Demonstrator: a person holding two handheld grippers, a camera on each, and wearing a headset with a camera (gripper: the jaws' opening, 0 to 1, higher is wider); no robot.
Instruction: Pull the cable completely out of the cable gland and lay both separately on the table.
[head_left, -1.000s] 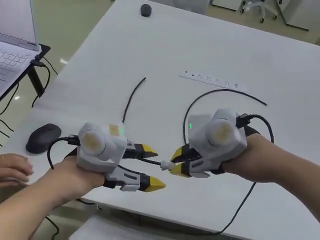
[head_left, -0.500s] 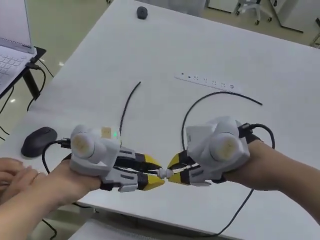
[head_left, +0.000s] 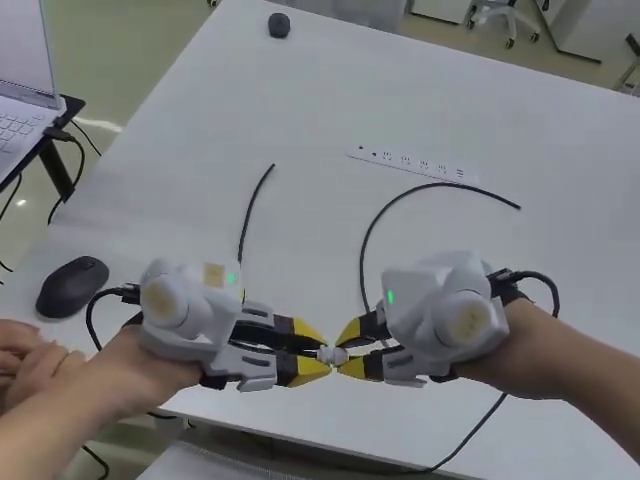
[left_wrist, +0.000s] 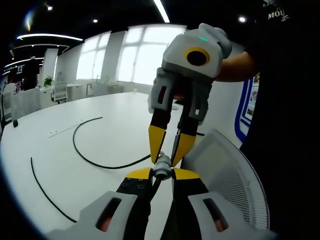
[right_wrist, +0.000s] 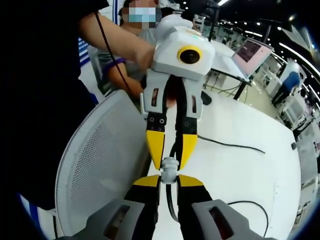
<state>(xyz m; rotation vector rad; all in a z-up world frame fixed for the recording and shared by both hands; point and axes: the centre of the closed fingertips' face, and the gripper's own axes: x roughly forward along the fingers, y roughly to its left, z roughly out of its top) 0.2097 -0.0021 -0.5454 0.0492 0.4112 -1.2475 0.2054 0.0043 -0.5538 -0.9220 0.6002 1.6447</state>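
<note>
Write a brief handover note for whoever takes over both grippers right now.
Left gripper: shut on the cable gland from one side.
Right gripper: shut on it from the other side.
Cable: runs through the gland; its length lies on the table.
Done: both grips set.
Left: pull the cable fully out, lay cable and gland apart on the table.

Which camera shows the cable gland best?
The right gripper view: the gland is large, sharp and centred. The left gripper view shows it smaller; in the head view it is a tiny pale speck.
</note>
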